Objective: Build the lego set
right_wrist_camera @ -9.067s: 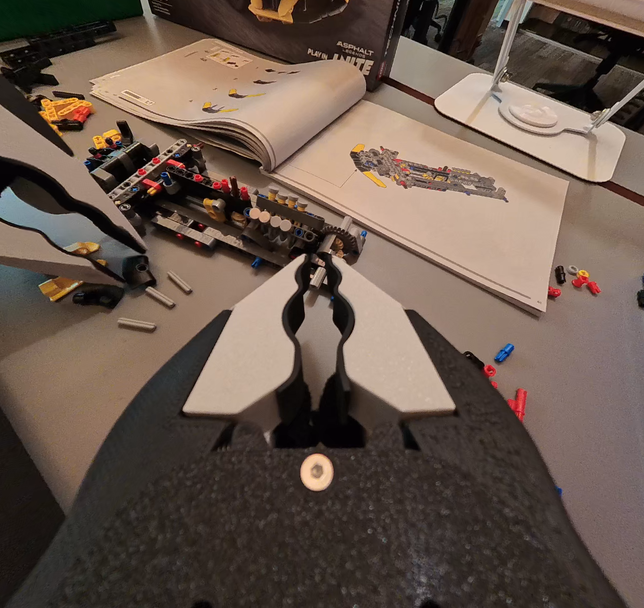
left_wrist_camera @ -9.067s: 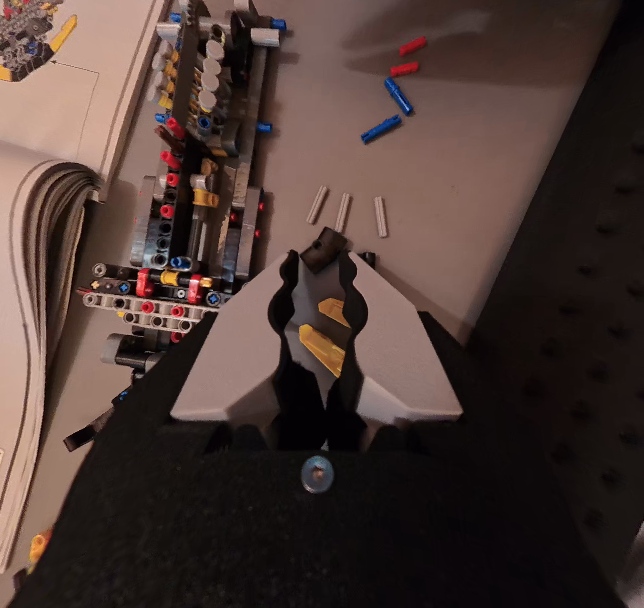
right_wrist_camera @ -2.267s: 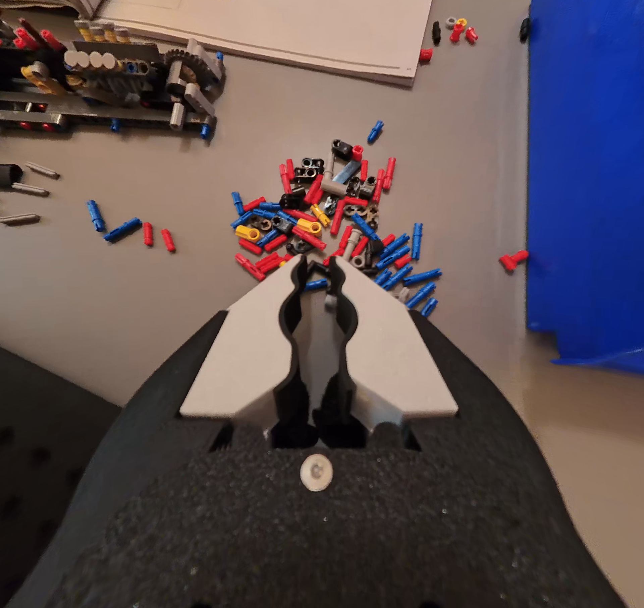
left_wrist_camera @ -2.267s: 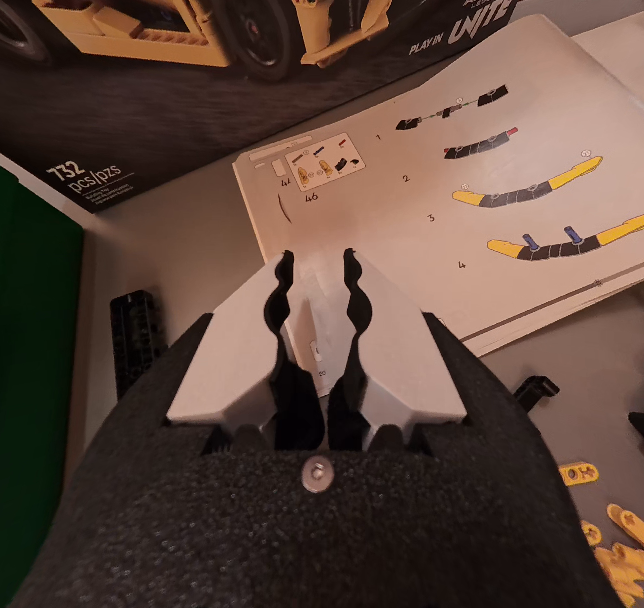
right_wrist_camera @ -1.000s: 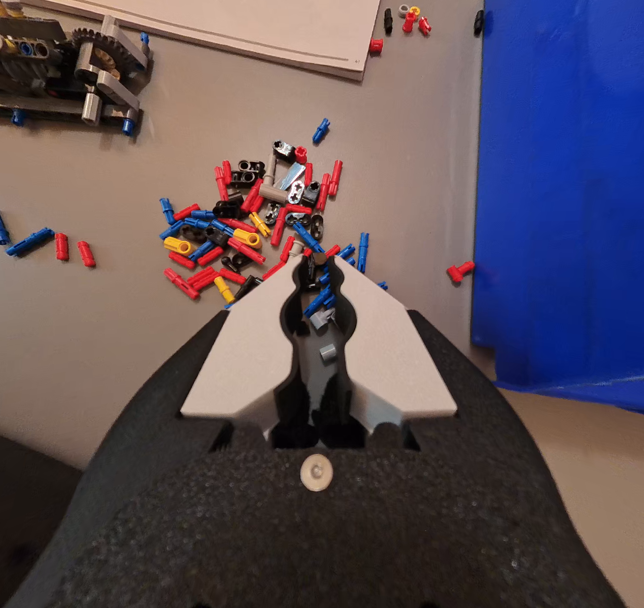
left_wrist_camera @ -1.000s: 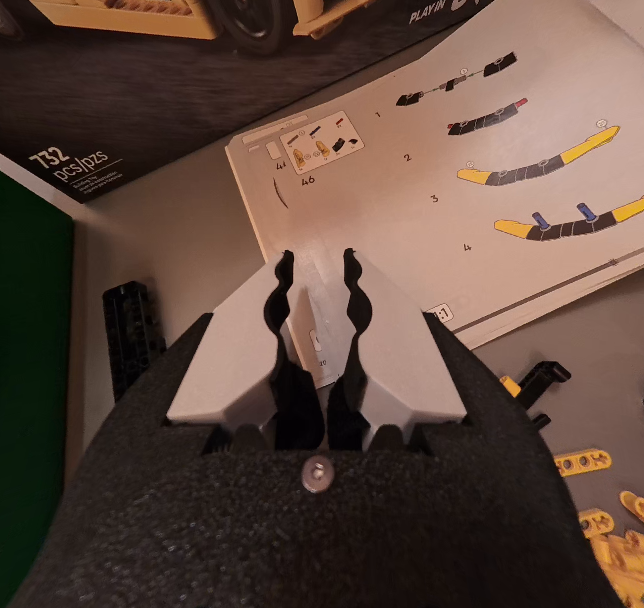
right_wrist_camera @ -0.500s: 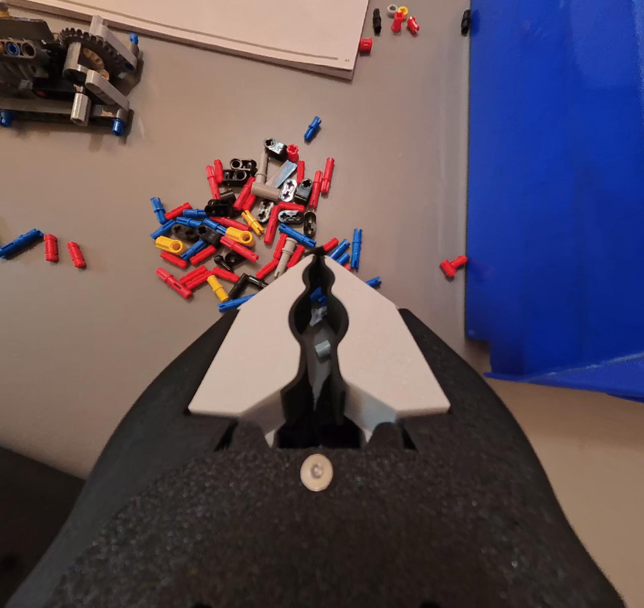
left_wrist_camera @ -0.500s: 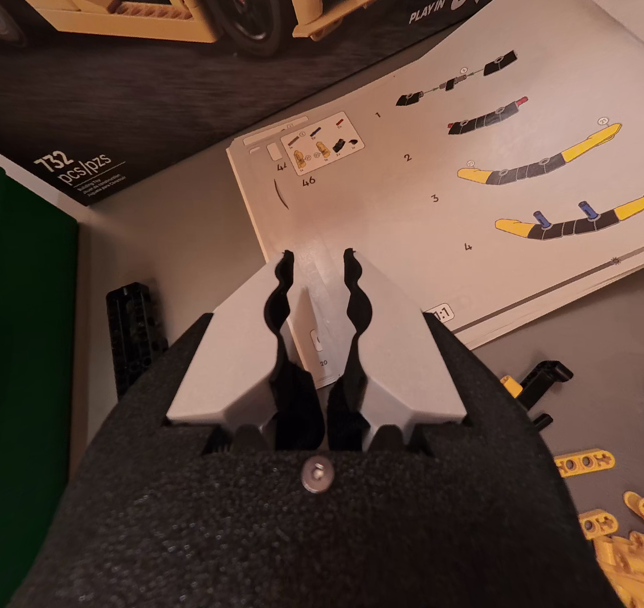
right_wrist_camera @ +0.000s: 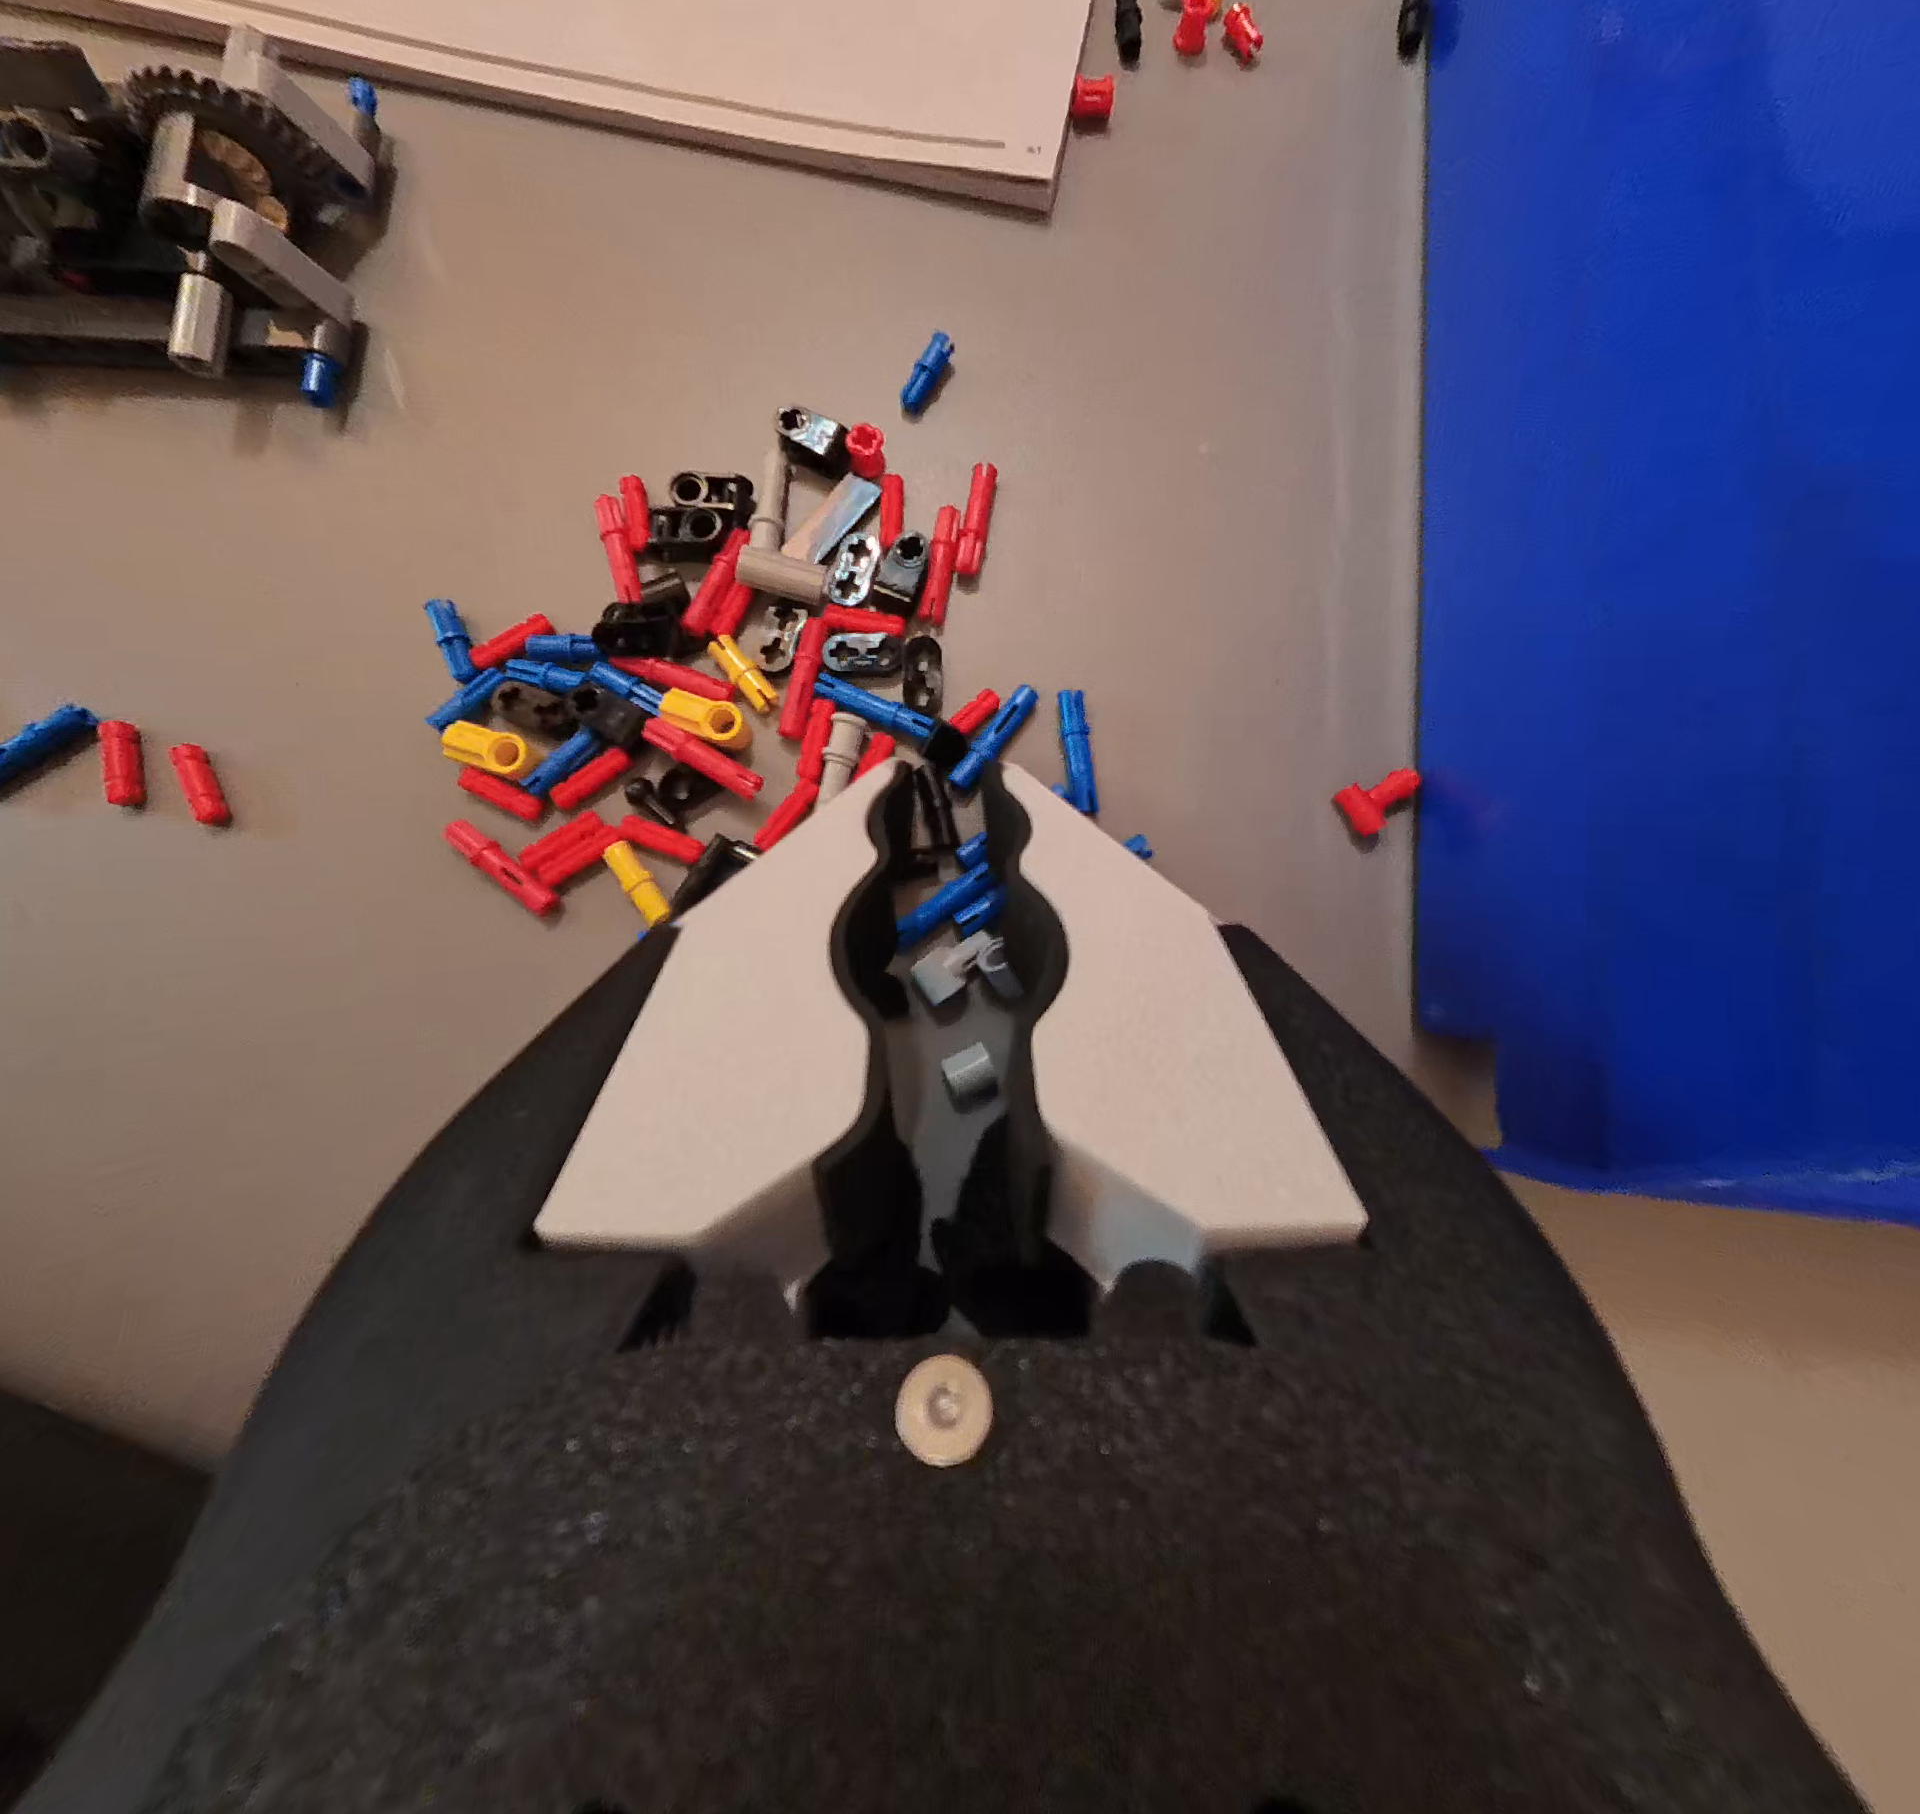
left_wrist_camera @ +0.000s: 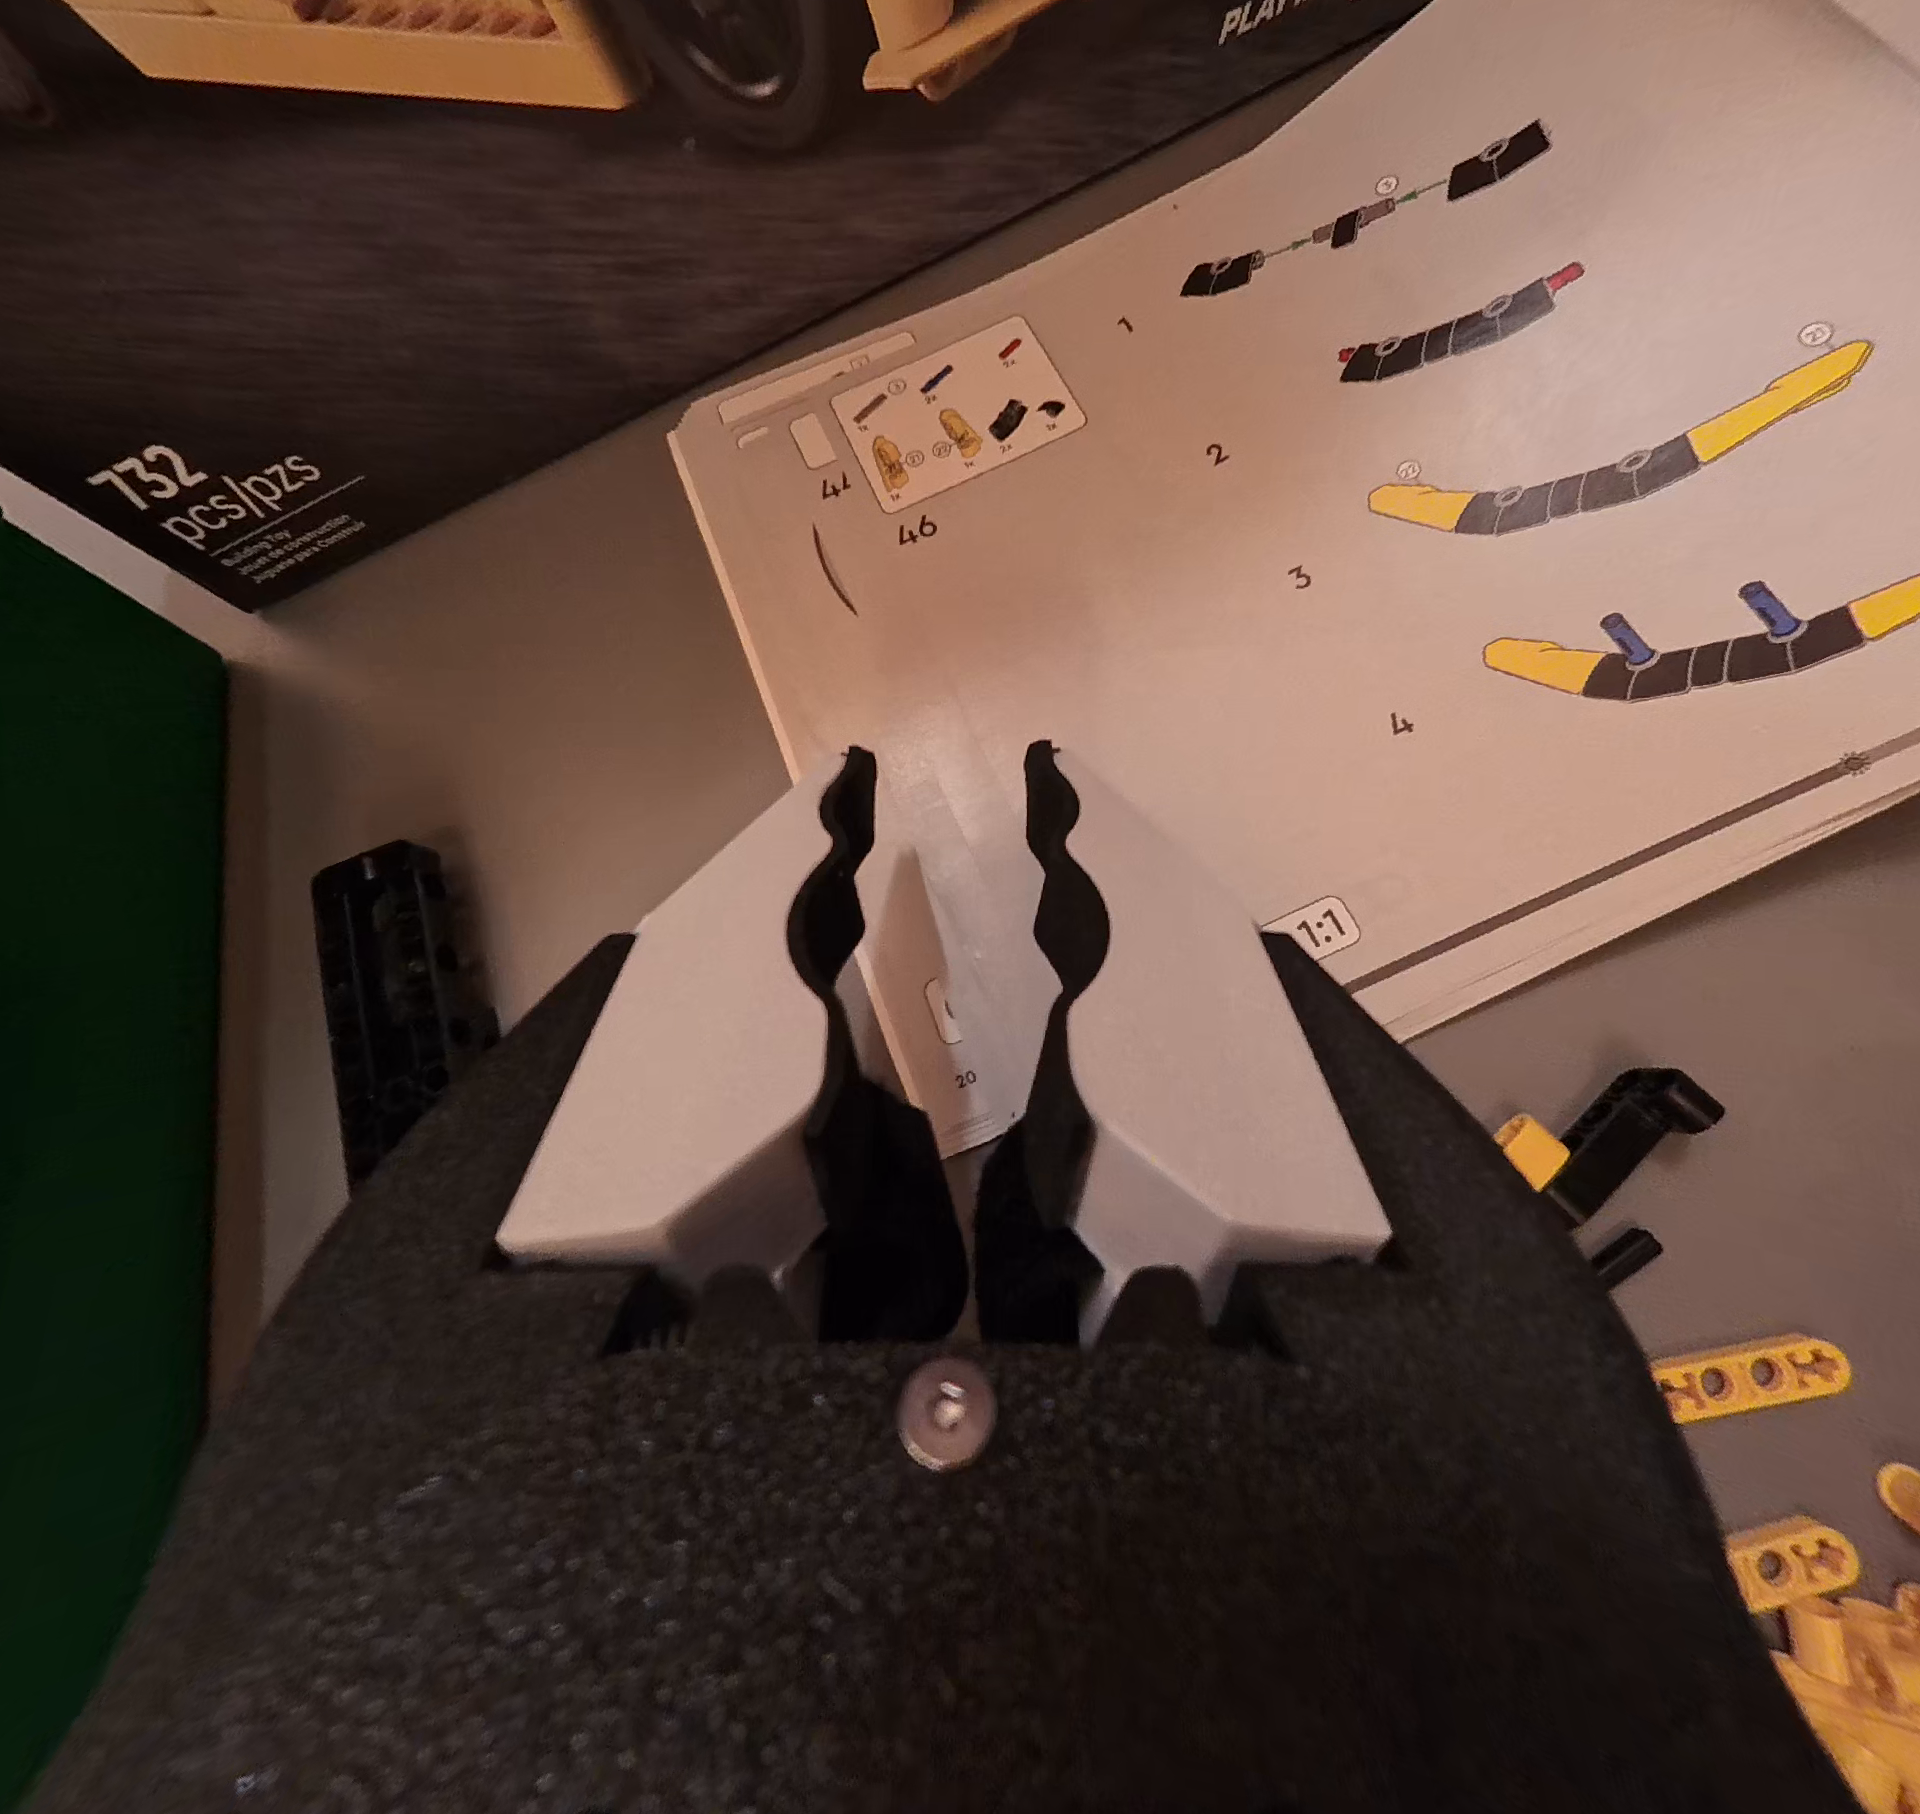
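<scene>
While the right gripper pinches a small black plastic pin at the near edge of the loose heap of red, blue and yellow connector pins mid-table, the left gripper hangs spread and empty over the open paper instruction booklet. Light, hard and slick, the pin should be gripped across its ribbed middle.

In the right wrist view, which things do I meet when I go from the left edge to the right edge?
Partly built model → two loose red pins → pile of small pieces → right tool → single red piece → blue bin.
</scene>
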The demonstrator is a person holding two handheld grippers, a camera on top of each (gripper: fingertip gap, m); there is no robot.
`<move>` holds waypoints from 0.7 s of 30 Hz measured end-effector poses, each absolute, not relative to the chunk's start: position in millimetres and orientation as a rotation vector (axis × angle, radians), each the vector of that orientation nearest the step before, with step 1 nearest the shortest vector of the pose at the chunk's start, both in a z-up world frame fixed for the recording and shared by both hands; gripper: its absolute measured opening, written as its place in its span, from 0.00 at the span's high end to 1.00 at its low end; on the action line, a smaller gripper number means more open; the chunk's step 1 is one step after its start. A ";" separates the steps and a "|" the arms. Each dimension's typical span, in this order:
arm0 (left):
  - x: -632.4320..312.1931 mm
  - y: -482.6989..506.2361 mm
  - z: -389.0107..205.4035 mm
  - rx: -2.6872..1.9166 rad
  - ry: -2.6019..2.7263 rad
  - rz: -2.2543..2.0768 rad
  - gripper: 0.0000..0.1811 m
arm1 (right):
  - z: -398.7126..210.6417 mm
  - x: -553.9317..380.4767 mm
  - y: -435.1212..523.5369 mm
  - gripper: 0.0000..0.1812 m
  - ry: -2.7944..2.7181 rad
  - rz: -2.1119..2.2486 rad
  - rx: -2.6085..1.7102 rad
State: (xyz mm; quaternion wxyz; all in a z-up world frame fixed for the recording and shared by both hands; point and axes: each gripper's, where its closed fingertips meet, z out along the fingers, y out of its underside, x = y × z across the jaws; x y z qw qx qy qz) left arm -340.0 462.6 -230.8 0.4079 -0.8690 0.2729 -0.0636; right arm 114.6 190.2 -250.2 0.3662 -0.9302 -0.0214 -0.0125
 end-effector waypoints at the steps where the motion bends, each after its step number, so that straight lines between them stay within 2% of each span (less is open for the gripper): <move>1: -340.3 462.7 -230.9 -2.191 0.688 -0.159 0.85 | -249.6 114.1 190.9 0.93 -0.057 -0.030 -2.386; 7: -339.4 462.4 -232.2 -2.191 0.699 -0.154 0.85 | -249.3 115.9 191.2 0.96 -0.046 -0.033 -2.387; 21: -340.3 462.6 -232.8 -2.191 0.701 -0.147 0.85 | -244.8 121.8 191.7 0.94 -0.009 -0.059 -2.369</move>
